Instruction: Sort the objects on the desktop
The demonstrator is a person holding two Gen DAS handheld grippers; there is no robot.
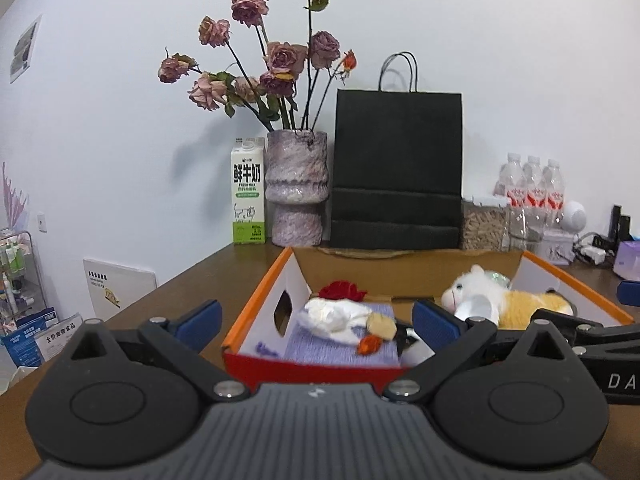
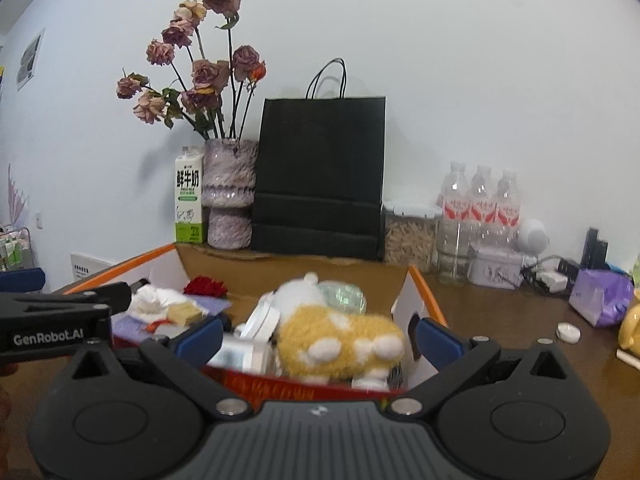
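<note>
Both grippers, the left gripper (image 1: 316, 322) and the right gripper (image 2: 320, 338), gape fully wide, holding nothing. The box (image 1: 256, 300) sits at twelve o'clock, a plush toy (image 2: 340, 336) inside. I'd say approach each side wall squarely before closing.

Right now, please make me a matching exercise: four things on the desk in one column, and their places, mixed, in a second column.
Things:
1. plush toy
2. milk carton
3. water bottles
4. black paper bag

Places:
A. right of the pellet jar
B. inside the cardboard box
C. left of the vase
D. between vase and pellet jar

Pairs: 1-B, 2-C, 3-A, 4-D
</note>
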